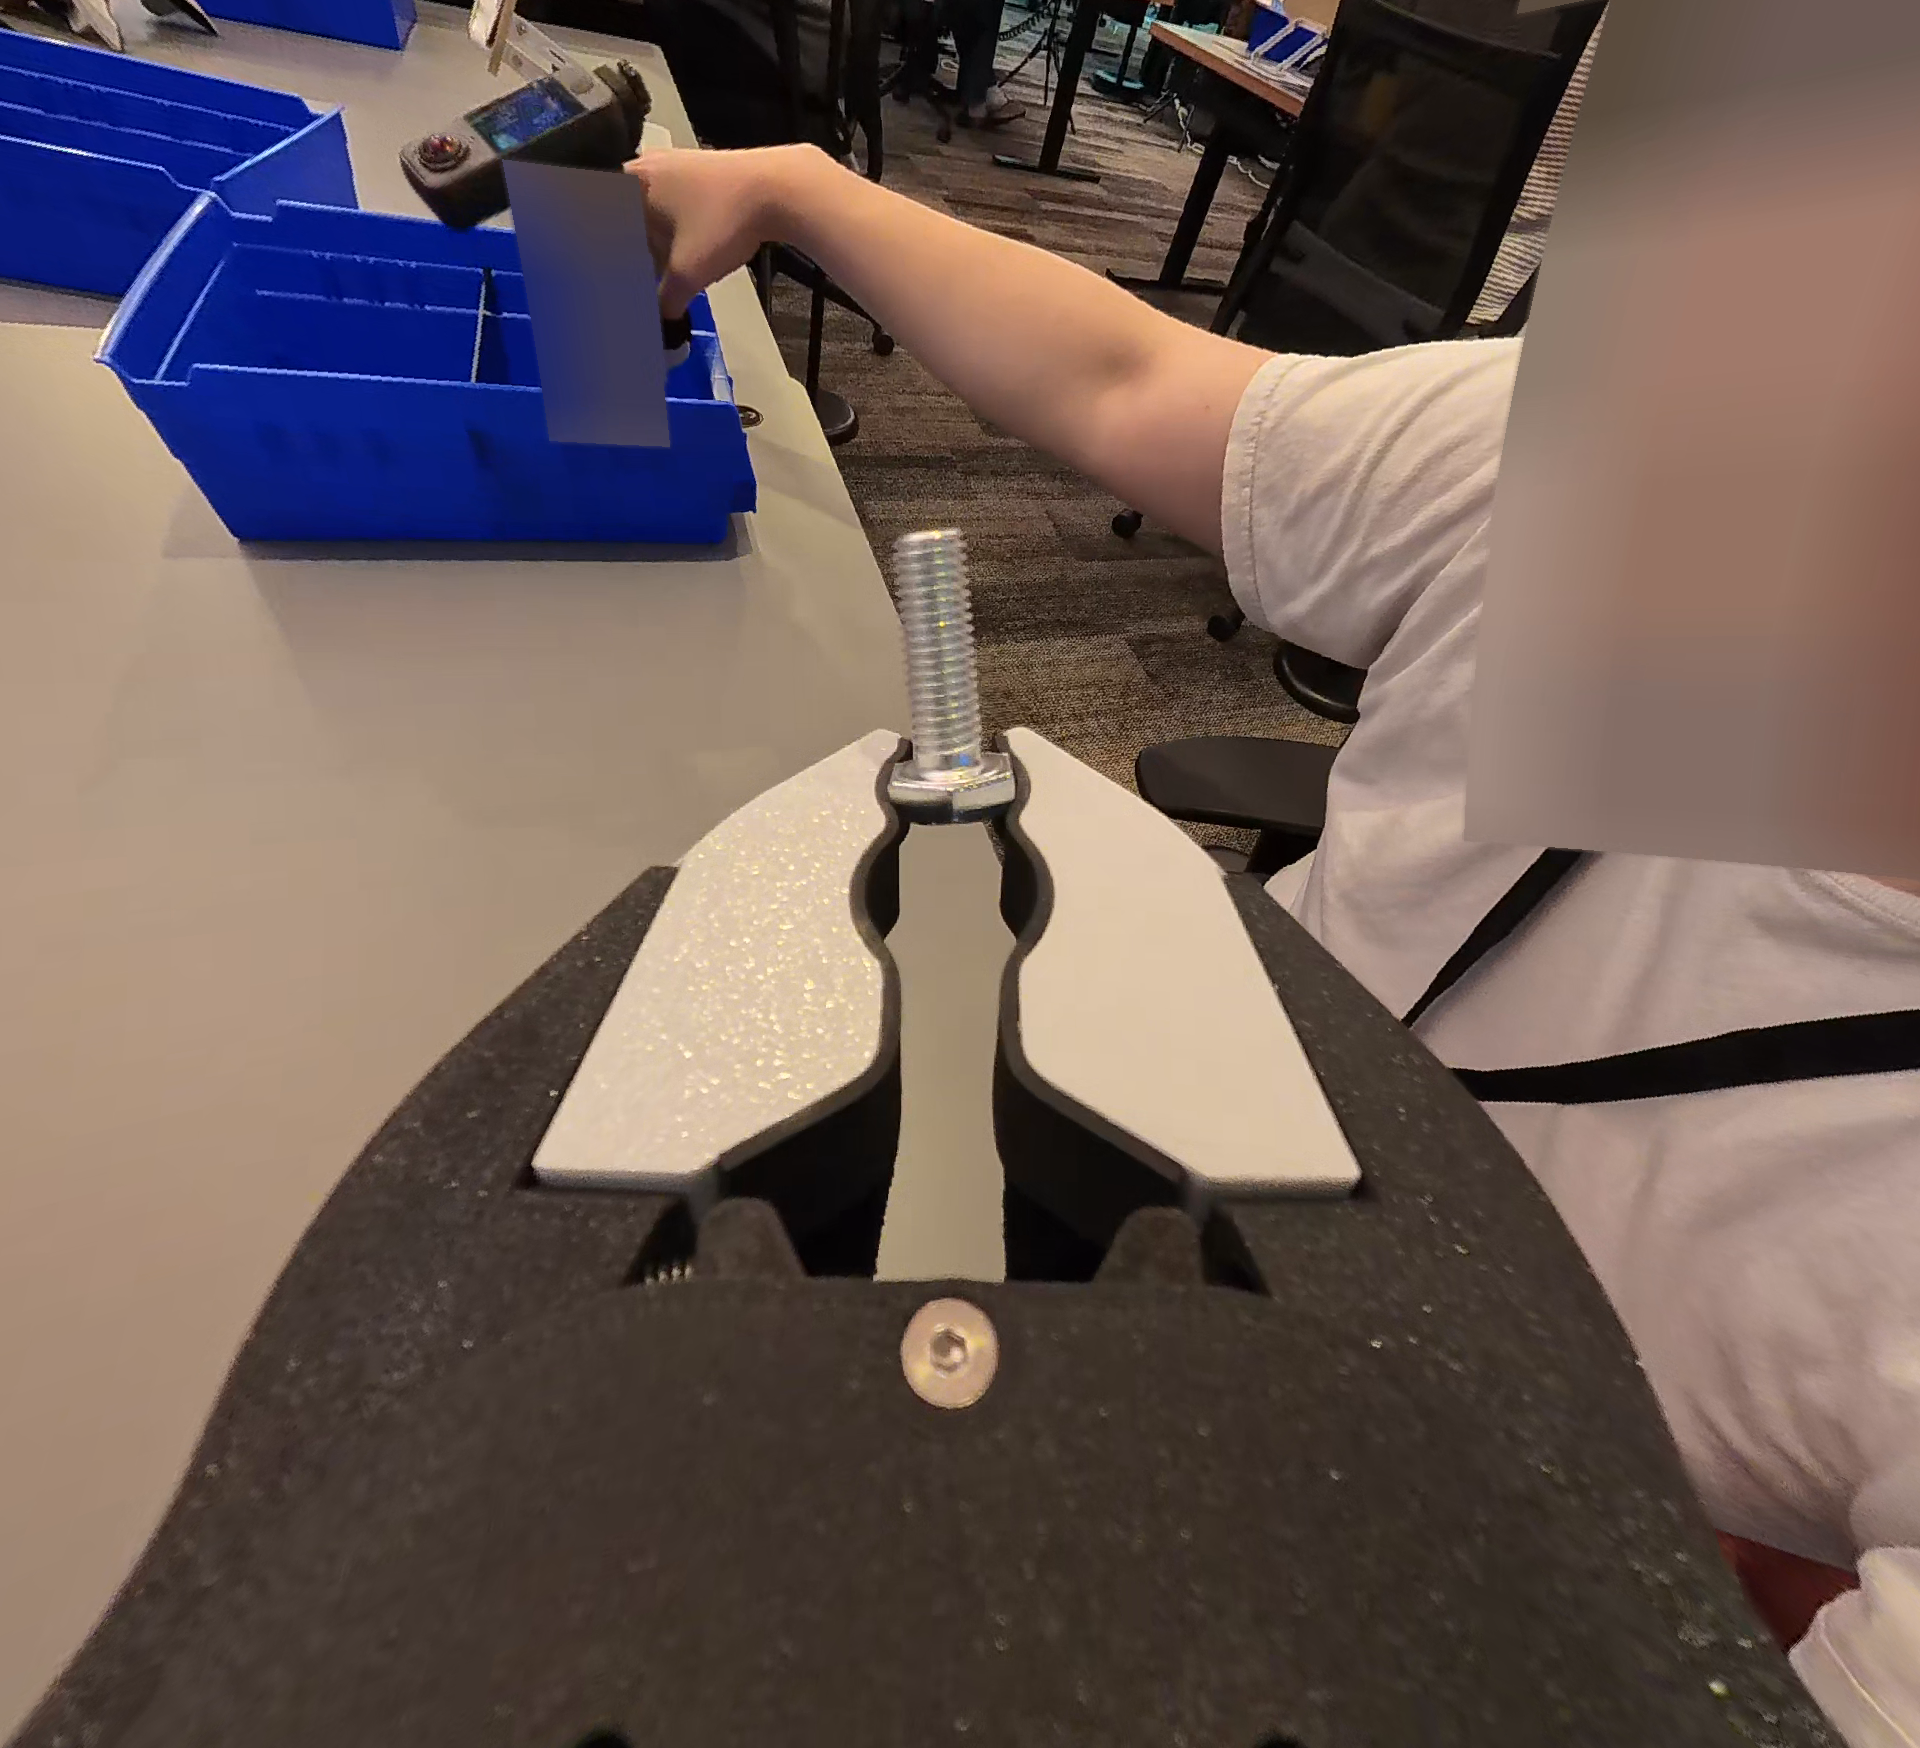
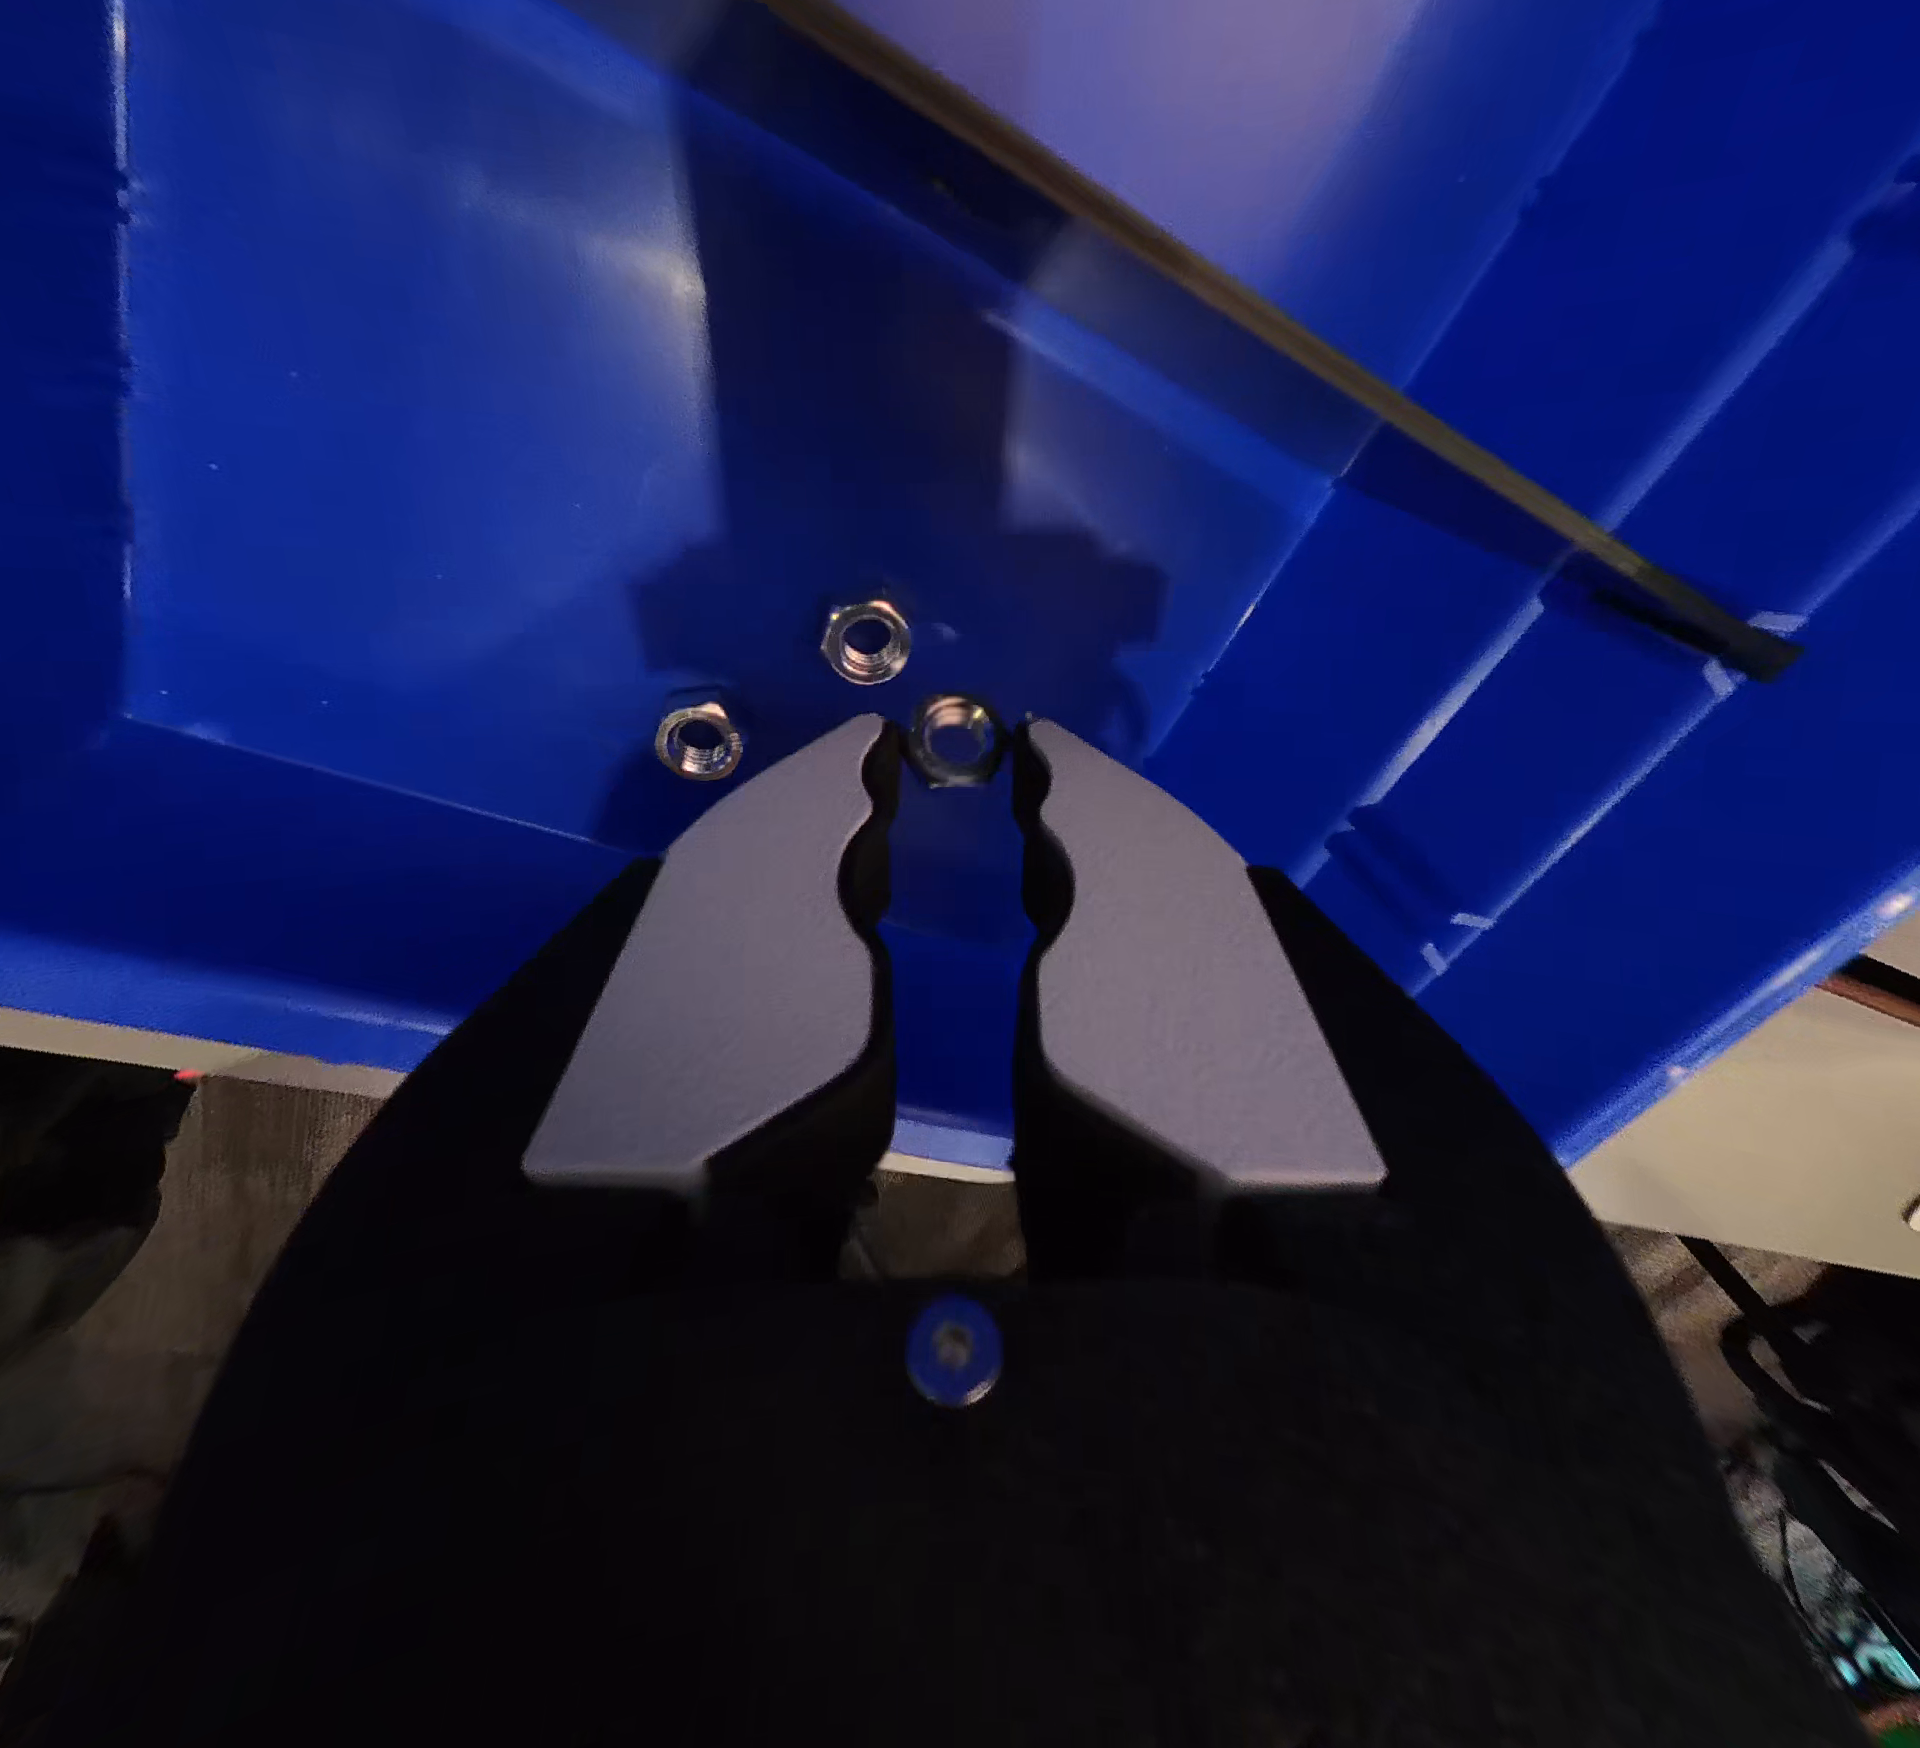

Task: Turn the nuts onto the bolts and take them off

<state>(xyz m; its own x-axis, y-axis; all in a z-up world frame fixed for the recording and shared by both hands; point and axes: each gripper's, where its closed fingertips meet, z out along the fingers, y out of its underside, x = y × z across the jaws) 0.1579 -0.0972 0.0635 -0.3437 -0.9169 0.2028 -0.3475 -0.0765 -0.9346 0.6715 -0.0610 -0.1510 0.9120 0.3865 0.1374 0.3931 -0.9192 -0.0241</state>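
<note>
My left gripper is shut on the hex head of a silver bolt. Its threaded shank points forward and up over the grey table's edge, with no nut on it. My right gripper reaches down into a blue bin, and its fingertips are closed around a silver nut at the bin floor. Two more nuts lie loose just left of it. In the left wrist view a hand holds the right gripper's body over that bin; its fingers are hidden inside.
A thin dark divider strip crosses the bin beyond the nuts. More blue bins stand at the far left of the grey table. The person's arm stretches across, and office chairs and desks stand beyond the table edge. Some 55 cm of space lies between my two pairs of fingers.
</note>
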